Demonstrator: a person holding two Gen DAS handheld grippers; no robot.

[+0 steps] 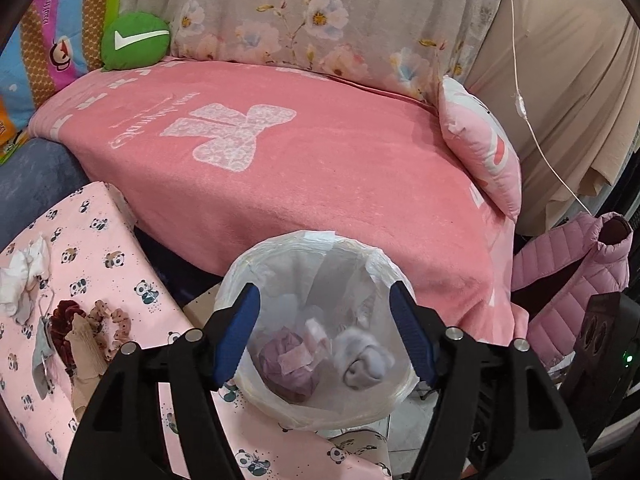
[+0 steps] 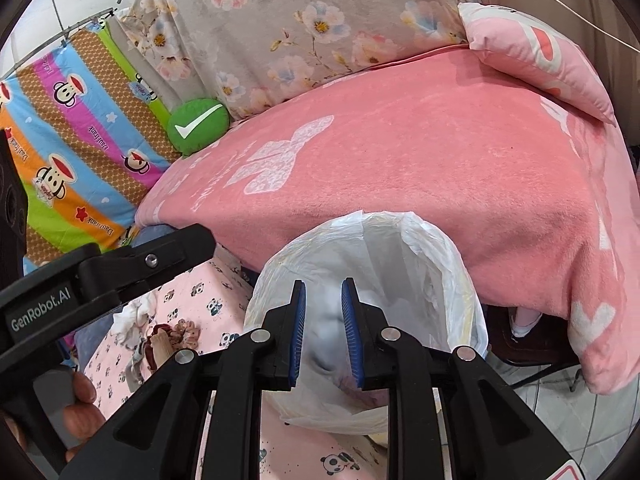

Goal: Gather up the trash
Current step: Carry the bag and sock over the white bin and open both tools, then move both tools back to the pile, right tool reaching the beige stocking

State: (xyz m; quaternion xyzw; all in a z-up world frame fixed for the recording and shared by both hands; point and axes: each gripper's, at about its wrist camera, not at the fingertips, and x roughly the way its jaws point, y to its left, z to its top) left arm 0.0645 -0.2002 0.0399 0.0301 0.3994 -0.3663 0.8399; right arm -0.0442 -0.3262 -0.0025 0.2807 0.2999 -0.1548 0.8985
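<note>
Risk of dragging the loose liner (image 1: 304, 240) off the trash bin (image 1: 400, 396) with the left hand-held gripper (image 1: 324, 332), released wide just above the wads (image 1: 288, 368) inside. Between the narrowly parted right hand-held gripper (image 2: 323, 332), 1 blurred pale wad (image 2: 326, 320); cannot tell whether grasped. More crumpled tissues (image 1: 20, 280) on the panda-print bench (image 1: 120, 248), near scrunchies (image 1: 108, 320): easy to confuse. Behind, pink blanket (image 1: 320, 160) and floral drape (image 1: 320, 12).

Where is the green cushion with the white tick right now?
The green cushion sits at the far left end of the pink blanket, against the floral cloth; the right wrist view shows it beside the striped monkey-print cloth.
</note>
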